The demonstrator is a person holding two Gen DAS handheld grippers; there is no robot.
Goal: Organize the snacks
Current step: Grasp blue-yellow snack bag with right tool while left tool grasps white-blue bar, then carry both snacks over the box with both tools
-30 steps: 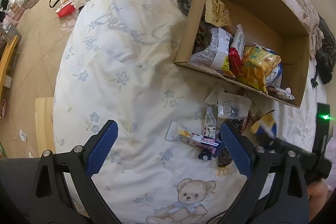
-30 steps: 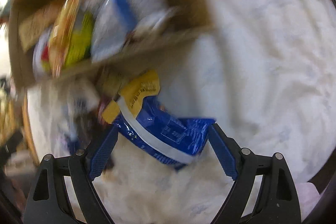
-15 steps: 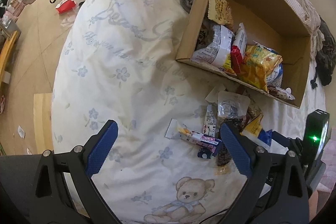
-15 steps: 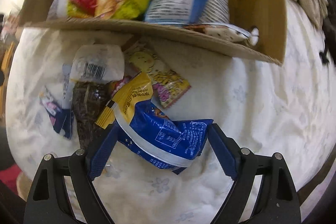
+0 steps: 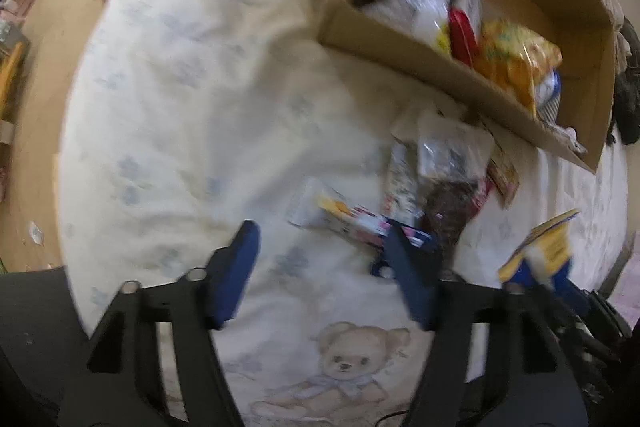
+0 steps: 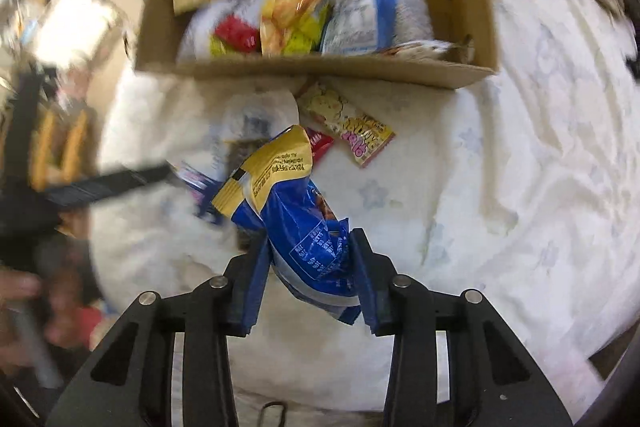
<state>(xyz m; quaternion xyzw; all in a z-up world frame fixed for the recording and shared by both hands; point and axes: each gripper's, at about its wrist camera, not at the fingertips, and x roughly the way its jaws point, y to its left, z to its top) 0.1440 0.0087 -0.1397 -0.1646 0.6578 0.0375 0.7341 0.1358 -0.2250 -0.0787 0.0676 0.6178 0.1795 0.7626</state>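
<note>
Blue-and-yellow snack packet (image 6: 298, 227) sits pinched between the pads of the right gripper (image 6: 310, 269), whose jaws have just been closing onto it; its yellow end sticks out ahead of the fingertips, toward the cardboard box (image 6: 320, 69) of snacks beyond. Jaws of the left gripper (image 5: 324, 267) have just been narrowing with only bedsheet (image 5: 180, 107) between them; a long white-and-pink snack packet (image 5: 348, 219) lies just past its right fingertip.
</note>
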